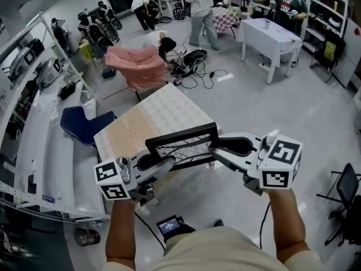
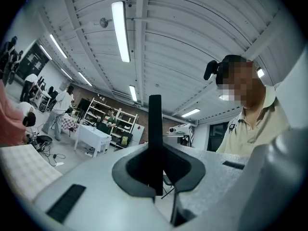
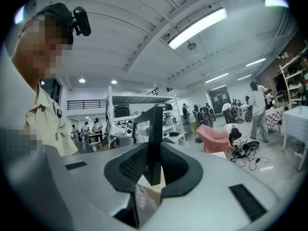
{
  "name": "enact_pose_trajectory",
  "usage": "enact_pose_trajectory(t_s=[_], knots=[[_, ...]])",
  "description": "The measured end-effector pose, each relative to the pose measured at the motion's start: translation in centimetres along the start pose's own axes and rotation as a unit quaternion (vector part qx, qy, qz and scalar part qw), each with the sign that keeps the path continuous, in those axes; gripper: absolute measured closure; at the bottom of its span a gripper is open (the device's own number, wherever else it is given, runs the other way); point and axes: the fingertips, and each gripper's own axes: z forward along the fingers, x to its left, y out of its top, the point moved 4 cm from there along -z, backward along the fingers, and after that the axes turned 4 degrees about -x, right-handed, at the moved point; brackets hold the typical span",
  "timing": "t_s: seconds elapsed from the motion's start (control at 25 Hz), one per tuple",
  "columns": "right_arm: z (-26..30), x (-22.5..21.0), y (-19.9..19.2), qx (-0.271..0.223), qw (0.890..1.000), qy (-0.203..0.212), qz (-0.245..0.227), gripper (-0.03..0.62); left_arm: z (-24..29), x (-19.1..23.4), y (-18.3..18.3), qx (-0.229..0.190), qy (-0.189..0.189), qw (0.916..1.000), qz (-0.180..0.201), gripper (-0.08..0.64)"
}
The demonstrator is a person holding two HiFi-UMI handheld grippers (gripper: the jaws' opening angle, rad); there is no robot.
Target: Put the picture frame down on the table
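A black picture frame [image 1: 183, 147] with a white, branch-patterned picture hangs in the air over the near corner of the cream table [image 1: 152, 117]. My left gripper [image 1: 155, 161] is shut on the frame's left edge, and my right gripper [image 1: 221, 146] is shut on its right edge. In the left gripper view the frame's black edge [image 2: 155, 143] stands upright between the dark pads. The right gripper view shows the frame's edge [image 3: 154, 146] pinched the same way, with the glass below it.
A pink-draped chair [image 1: 137, 65] stands beyond the table, with cables [image 1: 194, 72] on the floor. White shelving [image 1: 39, 151] runs along the left beside a blue seat [image 1: 82, 124]. A white table [image 1: 269, 38] and several people are at the back. A black chair [image 1: 344, 191] is at right.
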Motion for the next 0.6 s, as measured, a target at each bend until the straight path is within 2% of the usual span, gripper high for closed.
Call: enact_pose_trajectory(t_s=[0.28, 0.44, 0.6], knots=[[1.4, -2.4, -1.6, 0.007, 1.0, 0.011, -0.003, 0.522, -0.2, 2.6, -1.3, 0.001, 0.011, 0.9999, 0.002, 0.517], [3.6, -6.4, 1.1, 0.016, 1.0, 0.003, -0.009, 0.523, 0.9, 6.9, 1.4, -0.009, 0.007, 0.9999, 0.006, 0.517], [6.0, -8.4, 2.9, 0.021, 1.0, -0.012, -0.015, 0.523, 0.7, 10.0, 3.6, -0.017, -0.007, 0.9997, 0.015, 0.517]])
